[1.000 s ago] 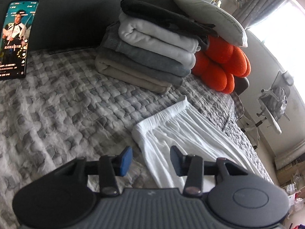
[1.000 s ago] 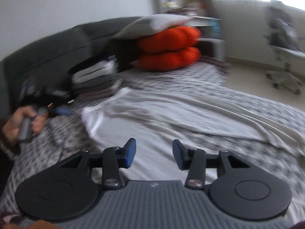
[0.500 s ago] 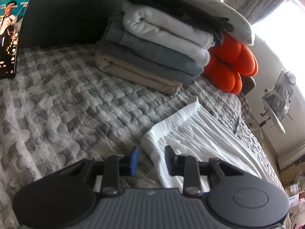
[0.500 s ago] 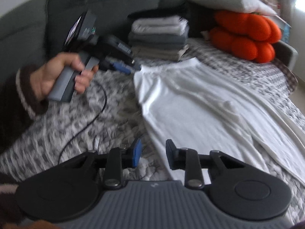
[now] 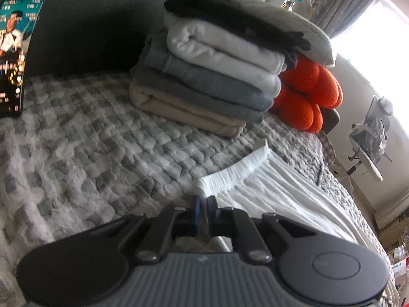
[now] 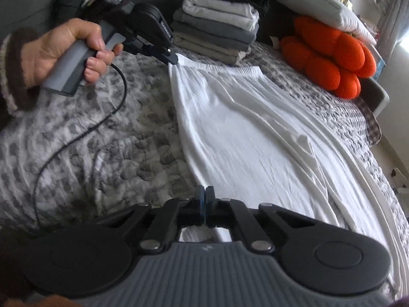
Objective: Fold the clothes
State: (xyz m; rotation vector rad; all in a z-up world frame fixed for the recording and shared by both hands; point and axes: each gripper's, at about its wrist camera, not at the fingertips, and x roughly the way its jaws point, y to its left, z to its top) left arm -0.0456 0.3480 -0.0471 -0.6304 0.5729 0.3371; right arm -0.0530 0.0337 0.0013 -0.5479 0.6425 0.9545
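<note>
Bedspread [image 6: 89,153], grey-checked, lies bare to the left of what we fold: white trousers [image 6: 255,140] spread flat, waistband toward the stack of folded clothes [image 6: 217,35], legs running long toward the lower right. Only our right view shows the person's hand [image 6: 58,51] and the trailing cable [image 6: 76,133]; only the left shows the lit phone [image 5: 12,56]. Our left gripper [image 5: 203,211] pinches the waistband corner; our right gripper [image 6: 204,204] pinches the trousers' left edge.
</note>
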